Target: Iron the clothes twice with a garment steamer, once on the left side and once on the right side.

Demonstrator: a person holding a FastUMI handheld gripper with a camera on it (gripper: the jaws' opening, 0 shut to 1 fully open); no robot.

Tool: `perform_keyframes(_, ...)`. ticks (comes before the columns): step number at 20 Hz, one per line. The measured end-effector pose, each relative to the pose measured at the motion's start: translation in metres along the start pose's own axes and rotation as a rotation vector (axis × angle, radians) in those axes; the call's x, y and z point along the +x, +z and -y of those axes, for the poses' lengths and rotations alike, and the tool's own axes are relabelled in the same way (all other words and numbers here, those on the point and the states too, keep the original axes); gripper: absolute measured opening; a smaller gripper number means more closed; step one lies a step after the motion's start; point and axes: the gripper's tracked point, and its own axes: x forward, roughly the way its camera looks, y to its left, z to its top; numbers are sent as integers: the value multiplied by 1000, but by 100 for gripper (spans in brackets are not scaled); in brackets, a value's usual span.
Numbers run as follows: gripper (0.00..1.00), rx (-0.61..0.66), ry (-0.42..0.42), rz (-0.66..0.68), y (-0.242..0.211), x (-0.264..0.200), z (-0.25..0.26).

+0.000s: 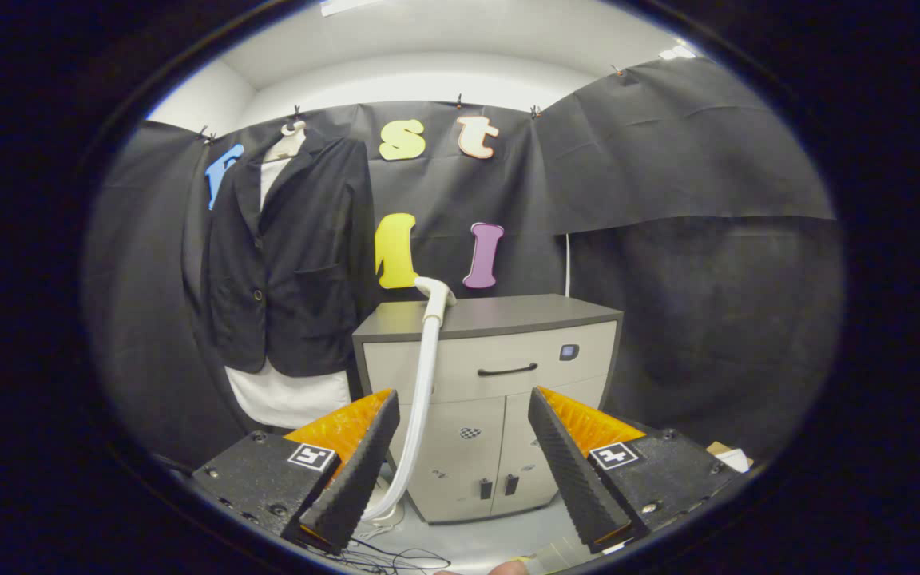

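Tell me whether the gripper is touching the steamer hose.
Apart. In the gripper view the open gripper holds nothing; the steamer hose hangs from the cabinet beyond the fingers, with floor visible between.

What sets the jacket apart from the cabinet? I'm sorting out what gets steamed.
The jacket is dark cloth hanging against the wall cloth; the cabinet is a pale, rigid box standing on the floor. The jacket closes with a button, the cabinet has a dark handle. The steamer hose leans against the cabinet, not the jacket. Both lie beyond the open gripper.
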Motion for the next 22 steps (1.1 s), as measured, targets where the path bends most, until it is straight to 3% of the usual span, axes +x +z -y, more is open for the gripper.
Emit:
perform_keyframes(4,100,22,-4,6,41,37,9)
perform_keyframes(12,100,72,144,-82,86,153,-11)
perform_keyframes(22,100,65,246,-348,84,270,-52)
